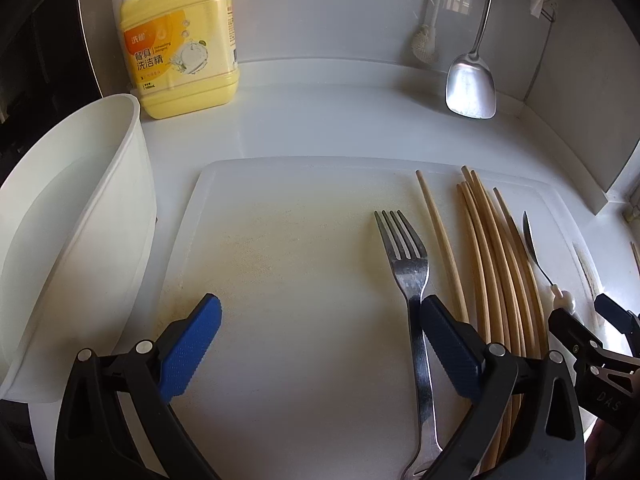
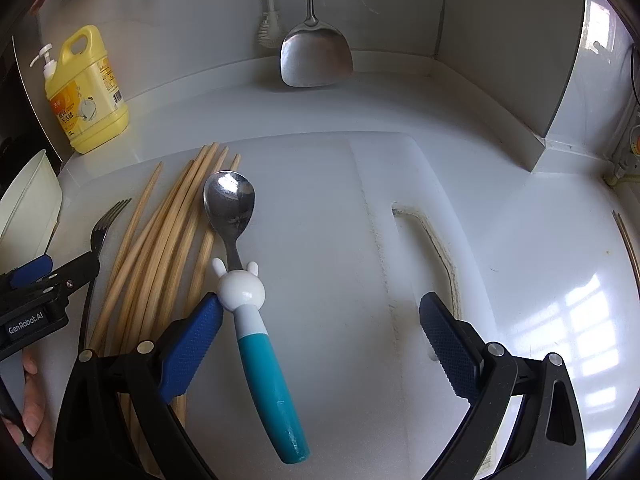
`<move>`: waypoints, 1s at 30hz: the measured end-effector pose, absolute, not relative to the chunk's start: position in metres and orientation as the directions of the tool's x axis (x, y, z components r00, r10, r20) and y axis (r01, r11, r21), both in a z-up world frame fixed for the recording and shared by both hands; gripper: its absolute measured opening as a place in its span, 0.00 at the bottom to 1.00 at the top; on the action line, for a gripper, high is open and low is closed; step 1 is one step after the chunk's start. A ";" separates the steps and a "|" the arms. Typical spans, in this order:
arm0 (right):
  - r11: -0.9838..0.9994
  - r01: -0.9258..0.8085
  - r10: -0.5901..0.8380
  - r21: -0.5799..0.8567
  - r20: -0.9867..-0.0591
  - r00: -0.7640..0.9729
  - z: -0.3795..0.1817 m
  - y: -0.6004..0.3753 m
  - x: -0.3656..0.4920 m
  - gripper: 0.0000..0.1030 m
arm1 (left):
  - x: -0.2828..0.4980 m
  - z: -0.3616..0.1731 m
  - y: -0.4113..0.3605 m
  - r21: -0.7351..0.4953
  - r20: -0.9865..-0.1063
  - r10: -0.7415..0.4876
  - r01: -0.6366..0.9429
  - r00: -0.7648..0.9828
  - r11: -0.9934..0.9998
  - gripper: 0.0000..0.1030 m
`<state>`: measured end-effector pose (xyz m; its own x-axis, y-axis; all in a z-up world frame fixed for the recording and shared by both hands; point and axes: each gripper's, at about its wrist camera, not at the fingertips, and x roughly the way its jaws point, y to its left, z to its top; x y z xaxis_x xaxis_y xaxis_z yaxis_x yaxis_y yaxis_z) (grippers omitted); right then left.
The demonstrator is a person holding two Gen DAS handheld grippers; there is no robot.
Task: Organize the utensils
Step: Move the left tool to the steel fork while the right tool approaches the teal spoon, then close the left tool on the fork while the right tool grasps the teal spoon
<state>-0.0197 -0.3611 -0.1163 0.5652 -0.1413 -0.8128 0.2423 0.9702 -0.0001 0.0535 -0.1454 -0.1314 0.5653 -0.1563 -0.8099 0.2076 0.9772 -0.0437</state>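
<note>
Both grippers spread wide, nothing held. Right gripper (image 2: pixel 320 344) straddles the rabbit-handled spoon (image 2: pixel 250 300); chopsticks (image 2: pixel 160 248) touching it could be dragged. Left gripper (image 1: pixel 320 344) beside the fork (image 1: pixel 412 280).

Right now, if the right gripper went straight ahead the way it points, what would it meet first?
Probably the spoon: its teal handle lies between the open fingers of the right gripper, nearer the left pad, on the cutting board. Height above it is unclear.
</note>
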 end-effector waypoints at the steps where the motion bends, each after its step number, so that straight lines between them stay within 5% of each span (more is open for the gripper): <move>1: 0.971 0.241 -0.143 -0.002 -0.812 0.566 -0.116 -0.361 -0.019 0.91 | 0.054 -0.131 -0.146 -0.045 -0.811 -0.155 0.204 0.564 0.978 0.95; 12: 0.979 0.197 -0.160 -0.052 -0.797 0.583 -0.116 -0.350 -0.007 0.91 | 0.063 -0.132 -0.164 -0.019 -0.825 -0.129 0.201 0.550 0.979 0.95; 18: 0.985 0.173 -0.122 -0.021 -0.793 0.597 -0.117 -0.351 -0.009 0.81 | 0.065 -0.131 -0.167 -0.022 -0.824 -0.143 0.221 0.548 0.975 0.90; 24: 0.991 0.136 -0.100 -0.019 -0.776 0.623 -0.116 -0.346 -0.016 0.67 | 0.053 -0.129 -0.171 -0.021 -0.802 -0.158 0.237 0.577 0.971 0.74; 30: 0.993 0.114 -0.094 -0.028 -0.769 0.632 -0.113 -0.339 -0.019 0.53 | 0.047 -0.124 -0.178 -0.028 -0.788 -0.180 0.258 0.588 0.966 0.38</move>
